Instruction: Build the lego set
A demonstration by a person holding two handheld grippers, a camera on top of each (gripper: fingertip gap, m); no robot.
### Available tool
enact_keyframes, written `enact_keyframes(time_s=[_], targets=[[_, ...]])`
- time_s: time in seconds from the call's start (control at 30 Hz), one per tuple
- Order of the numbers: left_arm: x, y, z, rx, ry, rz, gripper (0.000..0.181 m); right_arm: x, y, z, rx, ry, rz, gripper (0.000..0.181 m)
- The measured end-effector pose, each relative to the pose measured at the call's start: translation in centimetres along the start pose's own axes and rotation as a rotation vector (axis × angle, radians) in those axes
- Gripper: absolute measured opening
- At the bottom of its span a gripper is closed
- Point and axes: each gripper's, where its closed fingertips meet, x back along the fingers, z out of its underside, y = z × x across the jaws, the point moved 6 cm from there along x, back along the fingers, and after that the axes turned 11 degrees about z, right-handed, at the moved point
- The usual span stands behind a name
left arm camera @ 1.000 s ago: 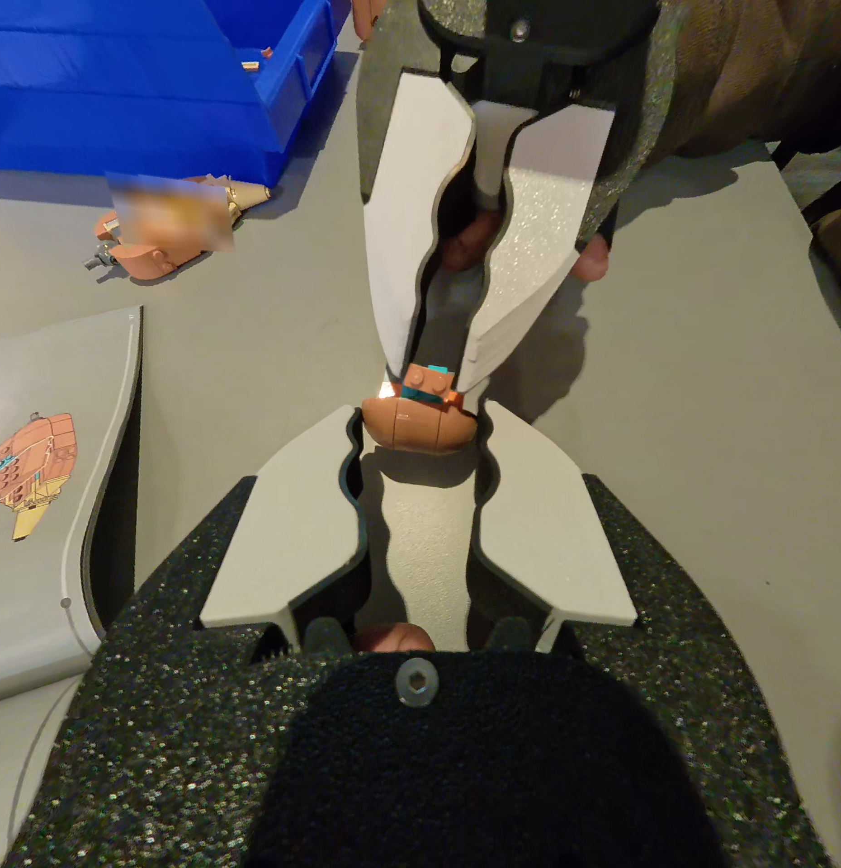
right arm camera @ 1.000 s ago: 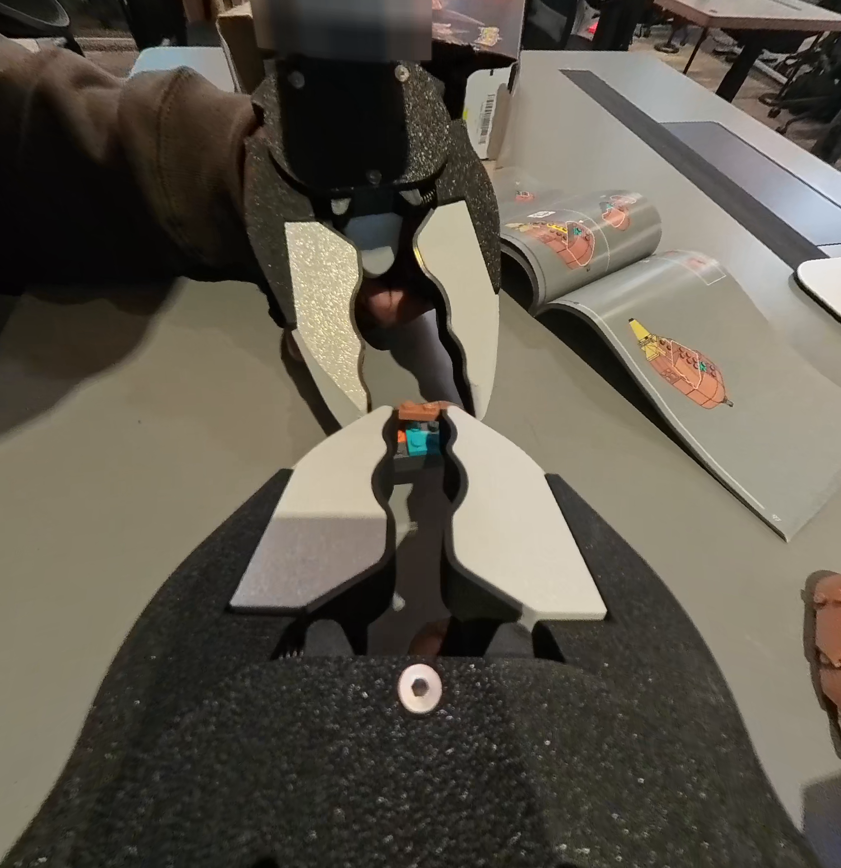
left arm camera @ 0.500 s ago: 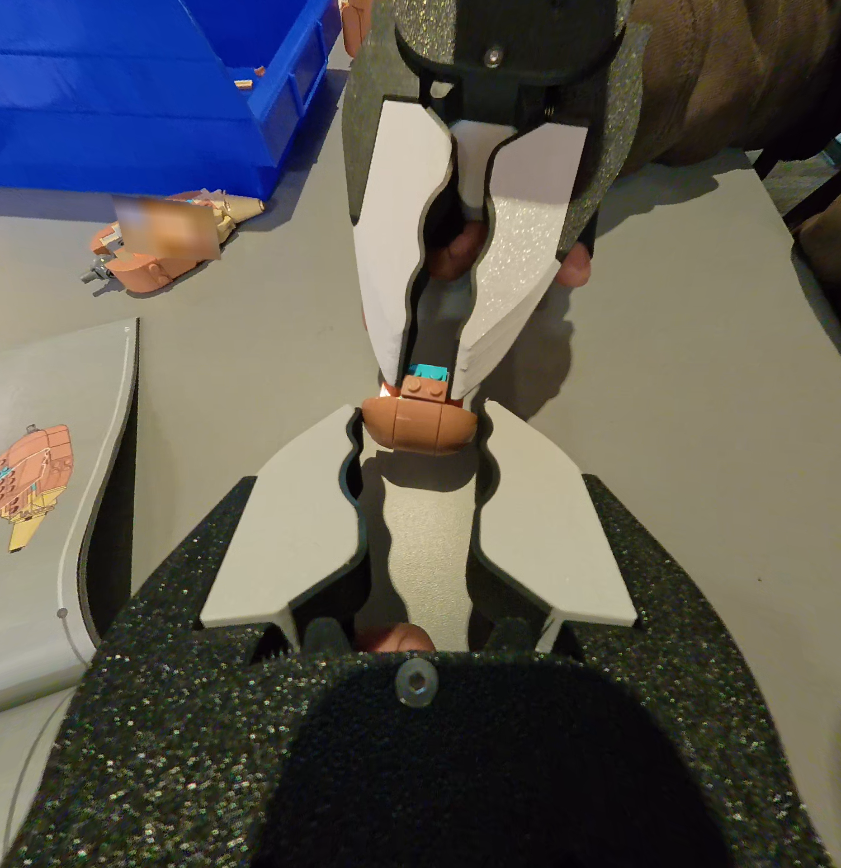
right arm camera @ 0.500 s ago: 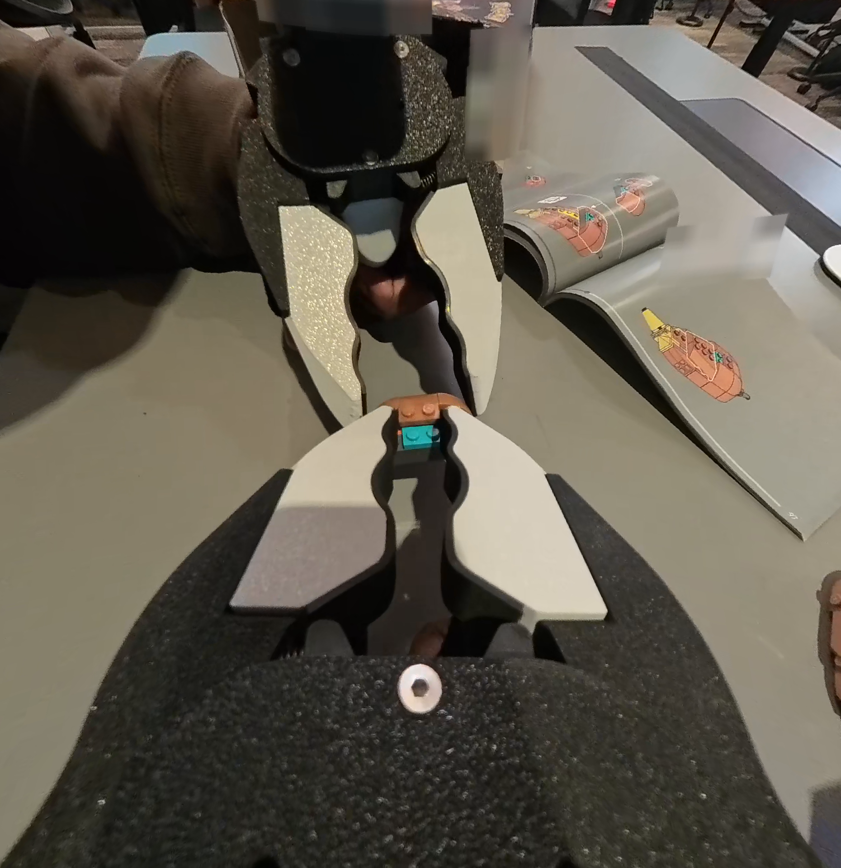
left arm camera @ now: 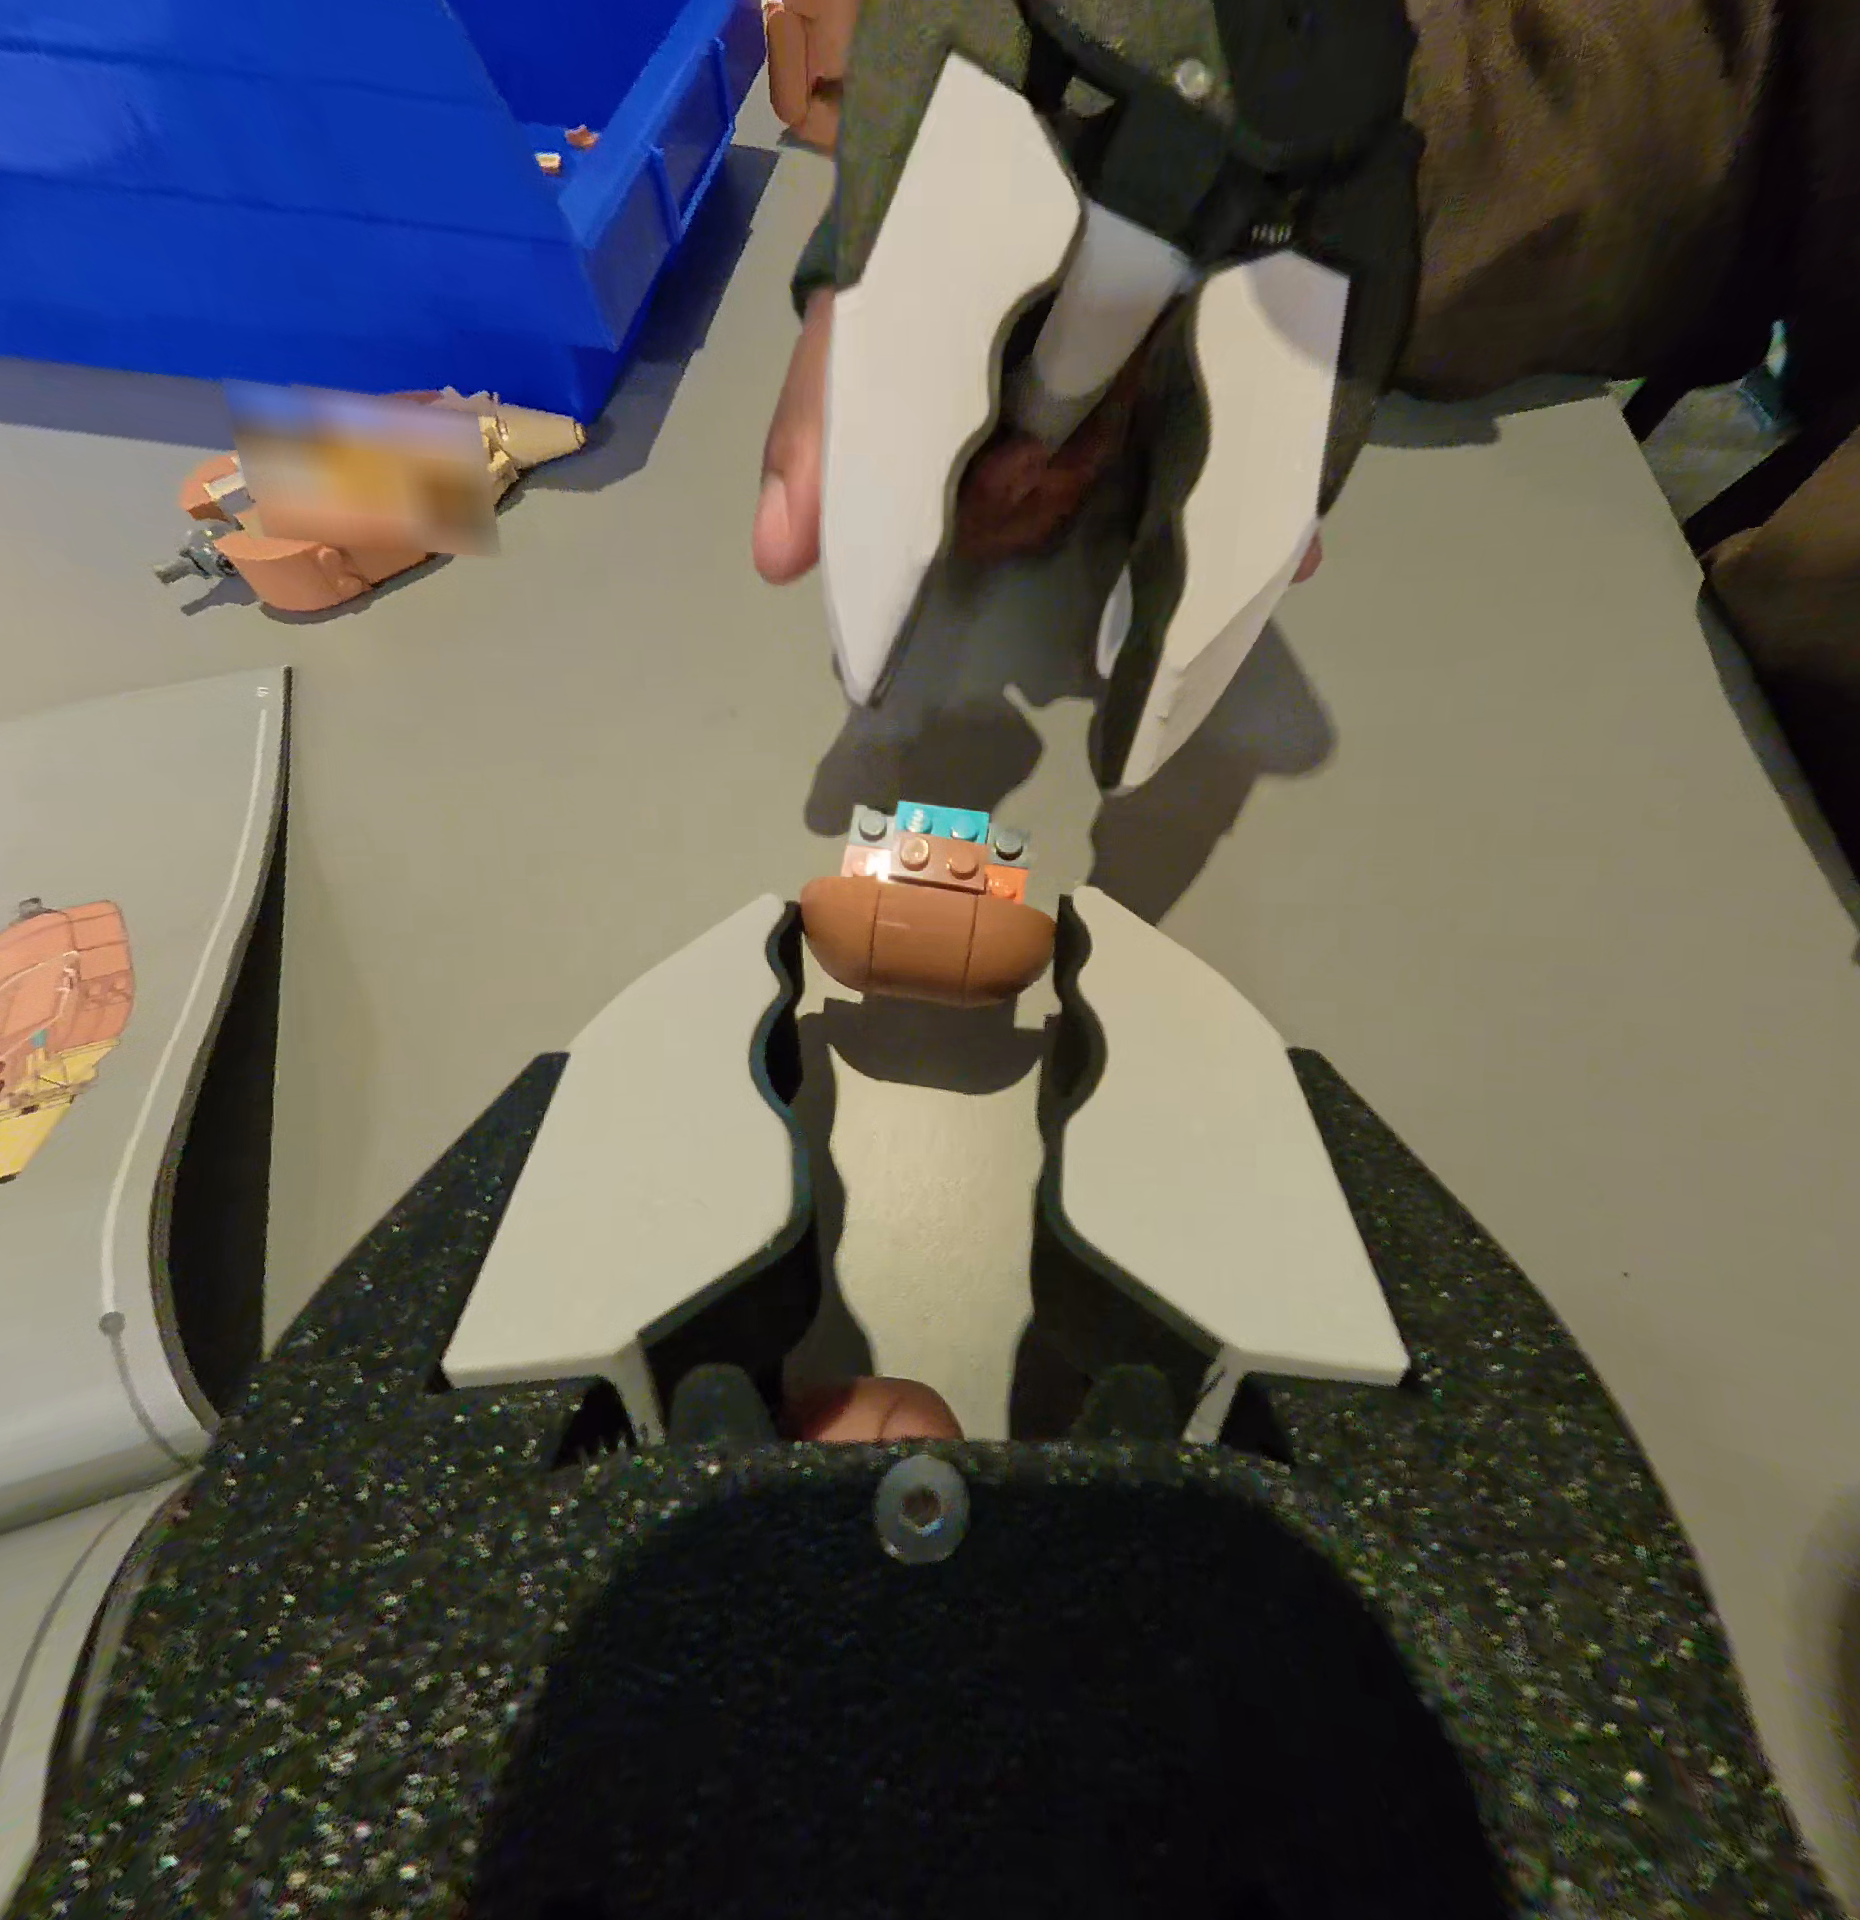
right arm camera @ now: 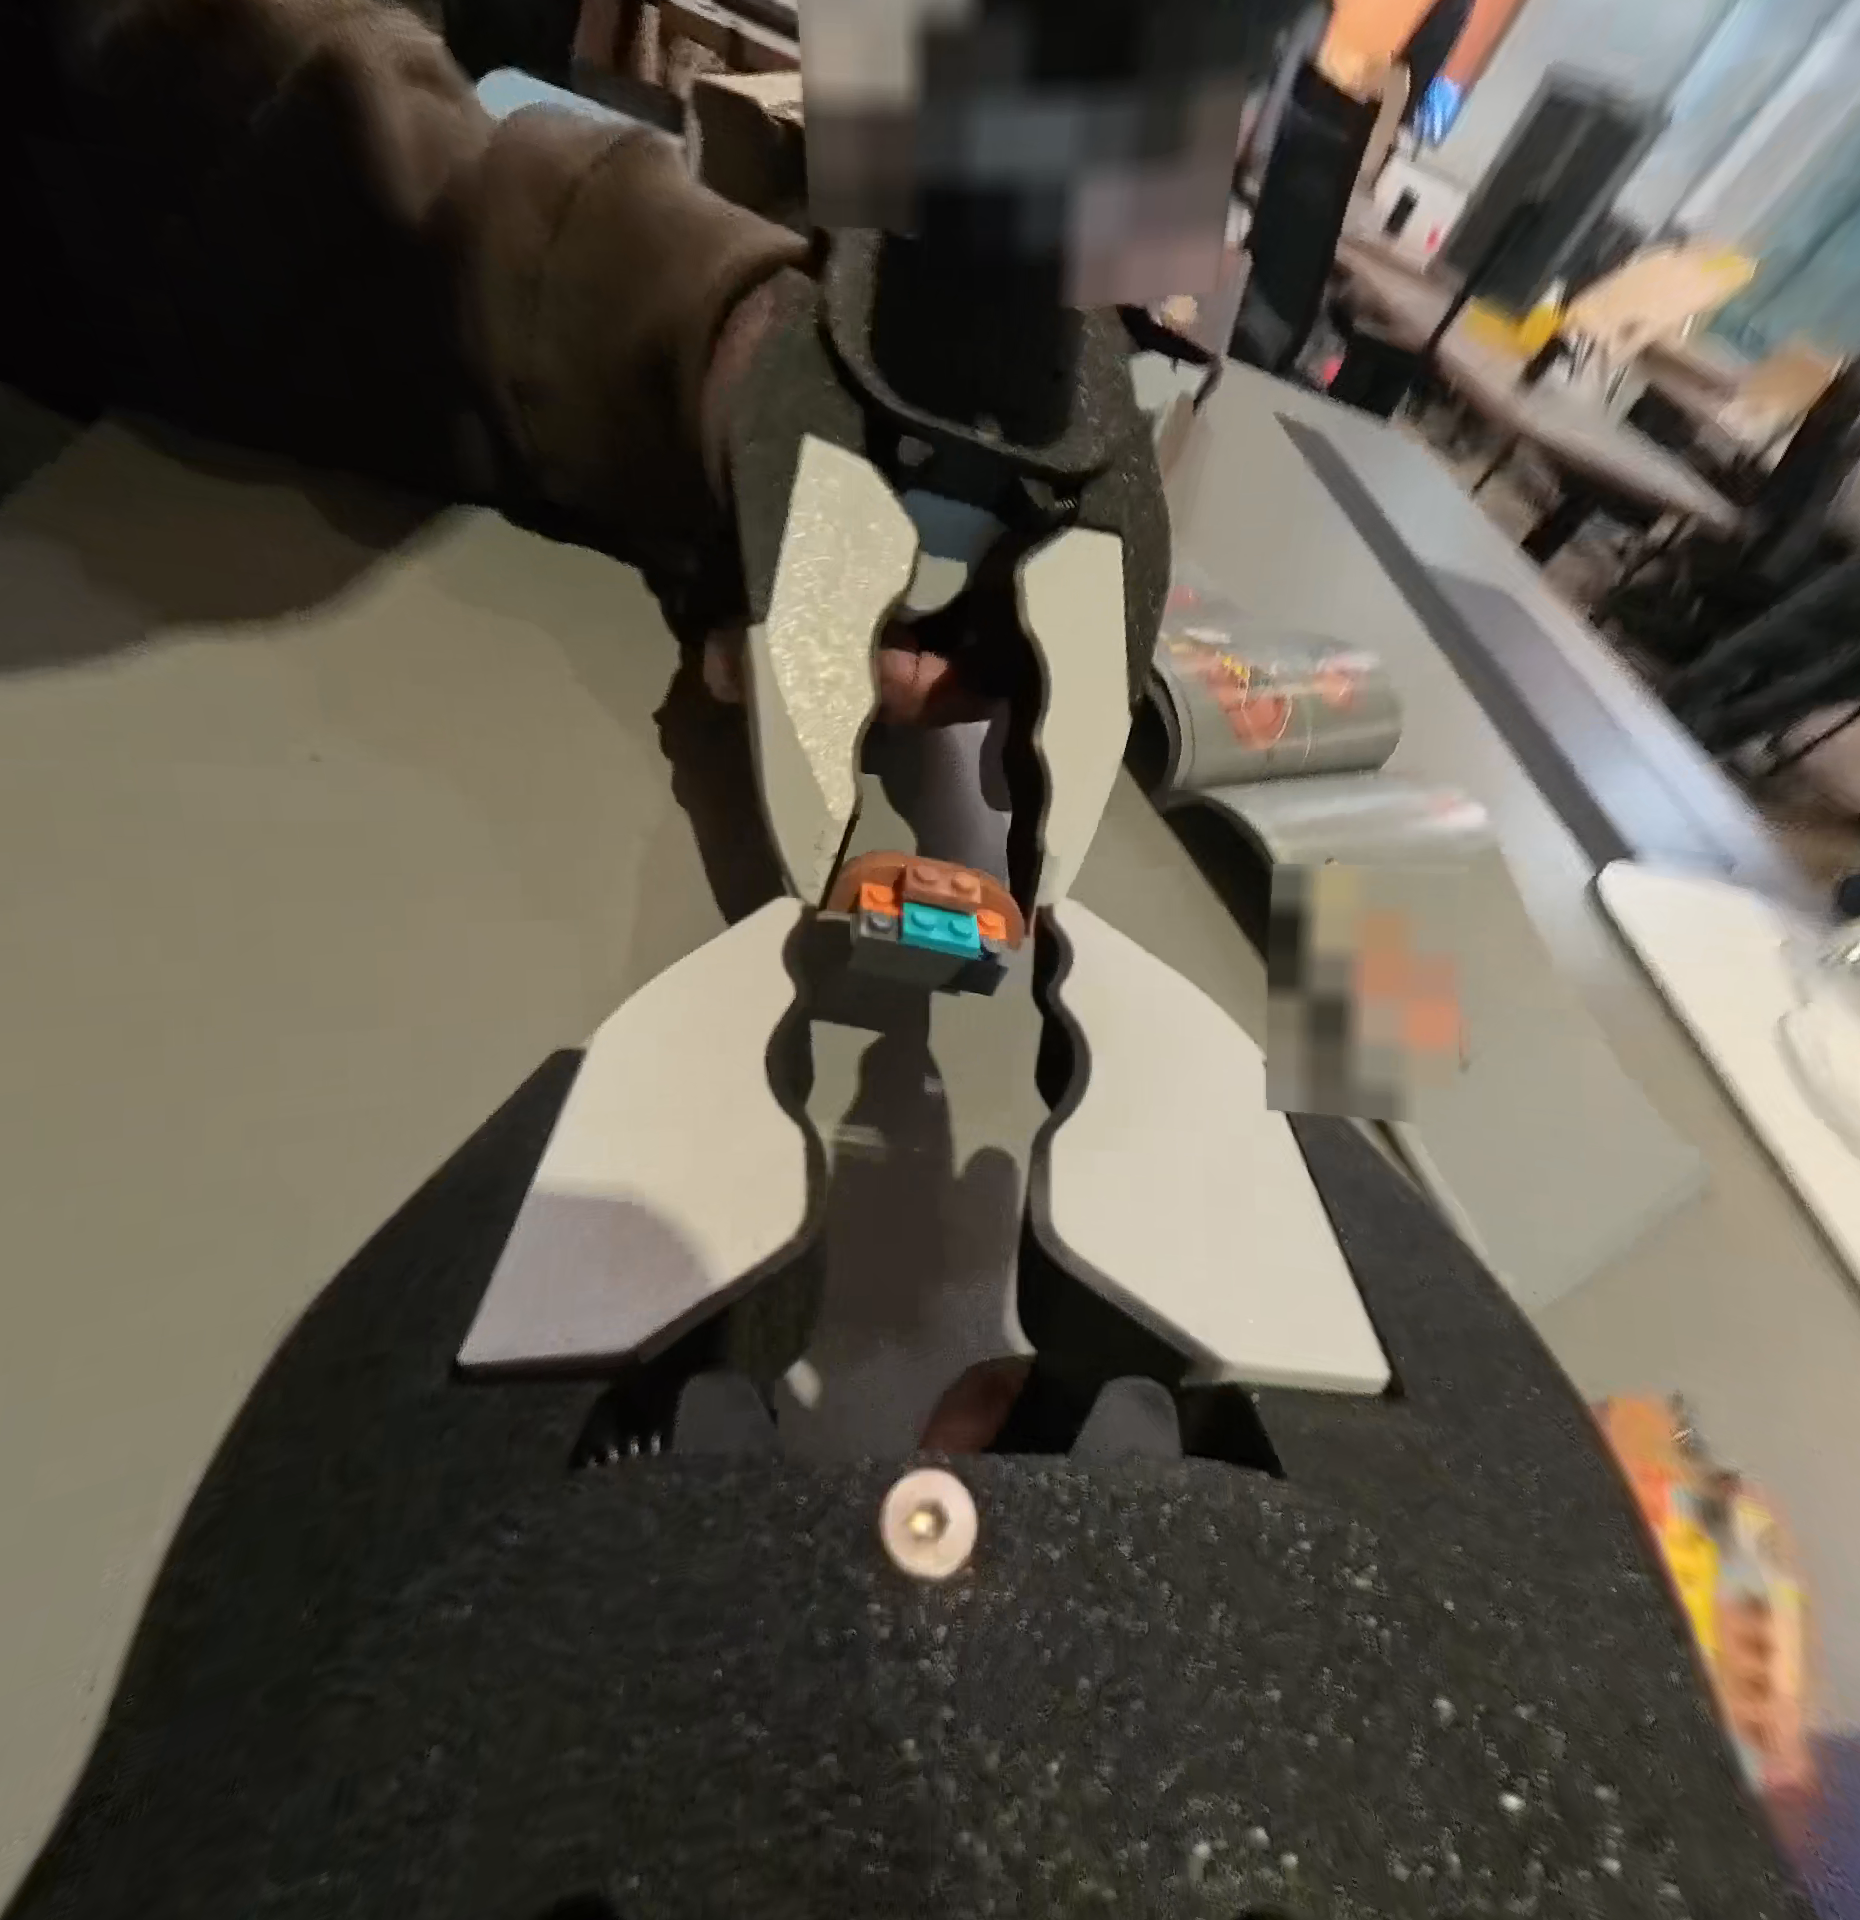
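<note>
Bricks (left arm camera: 931, 914) sit pinched between the tips of our left gripper (left arm camera: 928, 935), held above the table (left arm camera: 1425, 935). Our right gripper (left arm camera: 993, 732) is wide open and holds nothing. If we squeeze too softly, the round brown part could slip and fall.

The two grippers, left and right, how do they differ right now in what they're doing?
The left gripper has its jaws shut on the small lego assembly; the right gripper has its jaws apart and holds nothing. The left gripper touches the assembly on both sides; the right gripper's tips are clear of it, on its far side. Both have pale grey fingers on speckled black bodies and point toward the assembly.
</note>
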Motion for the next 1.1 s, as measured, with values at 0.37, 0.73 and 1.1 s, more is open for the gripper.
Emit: enact_keyframes(time_s=[0.37, 0.73, 1.1], targets=[[1.2, 0.0, -0.1, 0.074, -0.013, 0.042, 0.047, -1.7, 0.3, -0.8, 0.486, -0.109, -0.024, 0.051], [1.6, -0.1, 0.2, 0.111, -0.006, 0.073, 0.047, -2.9, 1.2, -0.3, 0.688, -0.113, -0.019, 0.043], [1.4, -0.4, 0.1, 0.095, 0.001, 0.089, 0.047, -3.2, 1.3, 0.0, 0.75, -0.095, 0.006, 0.031]])
